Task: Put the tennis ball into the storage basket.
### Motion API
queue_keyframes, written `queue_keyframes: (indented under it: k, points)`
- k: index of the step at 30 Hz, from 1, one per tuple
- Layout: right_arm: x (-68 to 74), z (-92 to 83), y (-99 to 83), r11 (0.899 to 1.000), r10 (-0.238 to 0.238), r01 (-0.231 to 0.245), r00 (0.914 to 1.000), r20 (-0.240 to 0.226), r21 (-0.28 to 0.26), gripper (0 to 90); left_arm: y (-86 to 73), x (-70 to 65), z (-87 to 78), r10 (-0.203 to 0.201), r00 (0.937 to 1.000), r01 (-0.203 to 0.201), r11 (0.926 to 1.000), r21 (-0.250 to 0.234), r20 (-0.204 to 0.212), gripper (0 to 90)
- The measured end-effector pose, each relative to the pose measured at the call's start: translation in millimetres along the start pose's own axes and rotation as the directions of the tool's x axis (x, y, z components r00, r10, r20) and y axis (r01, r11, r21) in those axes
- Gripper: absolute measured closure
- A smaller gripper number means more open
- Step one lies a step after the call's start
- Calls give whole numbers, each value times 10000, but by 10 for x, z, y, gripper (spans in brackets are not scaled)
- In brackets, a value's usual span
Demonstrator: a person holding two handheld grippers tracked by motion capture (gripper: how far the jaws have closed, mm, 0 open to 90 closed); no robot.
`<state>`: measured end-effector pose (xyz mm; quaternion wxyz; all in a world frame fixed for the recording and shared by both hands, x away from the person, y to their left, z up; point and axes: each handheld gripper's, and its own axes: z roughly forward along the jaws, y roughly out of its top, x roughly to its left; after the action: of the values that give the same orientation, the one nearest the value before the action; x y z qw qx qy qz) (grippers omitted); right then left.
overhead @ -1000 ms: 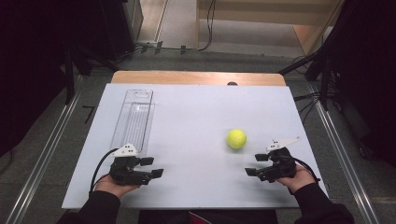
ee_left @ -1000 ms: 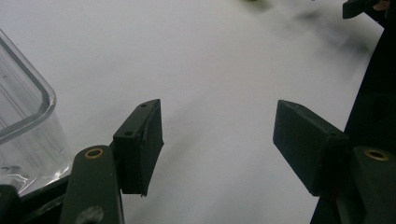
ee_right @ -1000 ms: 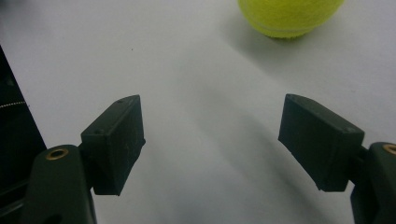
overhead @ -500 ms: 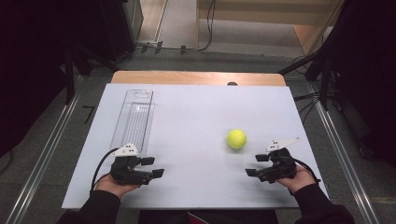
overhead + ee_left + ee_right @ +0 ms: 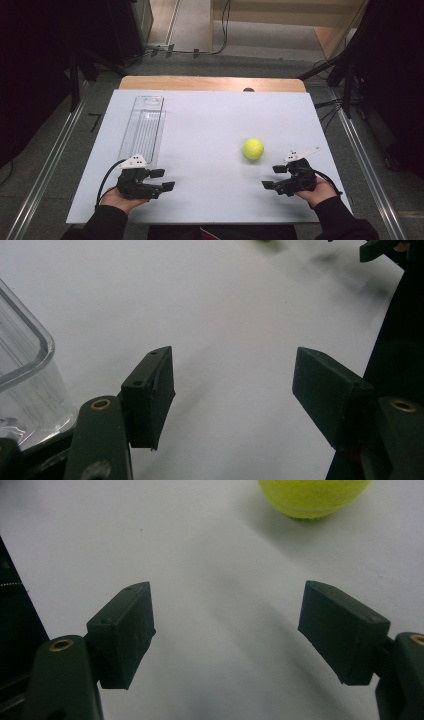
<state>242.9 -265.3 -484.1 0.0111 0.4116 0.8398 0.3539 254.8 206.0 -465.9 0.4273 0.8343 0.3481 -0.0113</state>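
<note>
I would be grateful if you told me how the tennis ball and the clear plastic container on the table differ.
The tennis ball is round, opaque and yellow-green; the clear container is long, rectangular and see-through. The ball lies on the table's right half, just beyond the right gripper; the container lies on the left half, just beyond the left gripper. The ball is much the smaller. Both rest on the white table top, and neither is gripped.

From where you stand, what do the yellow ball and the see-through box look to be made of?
The yellow ball looks felt-covered: matt, fuzzy, with a pale seam, like a tennis ball. The see-through box looks like clear hard plastic: glossy, with rounded, glinting rims.
</note>
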Motion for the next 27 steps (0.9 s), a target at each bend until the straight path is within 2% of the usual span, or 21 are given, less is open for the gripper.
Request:
queue_keyframes:
  k: [12, 14, 16, 22, 24, 27]
  points:
    - [14, -28, -4, 9999, 42, -42, 10000, 31, -102, 204, 1, -8, -3, 40, 10000, -40, 10000, -23, -17, 338]
    - [9, -33, -6, 9999, 98, -98, 9999, 56, -93, 204, 16, -11, 1, -101, 9999, 101, 9999, 43, -3, 338]
    - [1, -33, -6, 9999, 117, -116, 9999, 78, -75, 204, 38, -22, 14, -254, 9995, 253, 9997, 49, 177, 338]
    - [-2, -33, -4, 9998, 198, -197, 9997, 125, -33, 204, 151, -120, 61, 43, 9997, -41, 9999, -100, 239, 338]
    - [-1, -33, -5, 9998, 201, -200, 9997, 138, -27, 204, 201, -154, 90, 103, 9996, -102, 9999, -59, 252, 305]
    - [-2, -34, -7, 9999, 159, -158, 9998, 128, -33, 204, 273, -190, 128, 231, 9994, -230, 9997, -36, 273, 304]
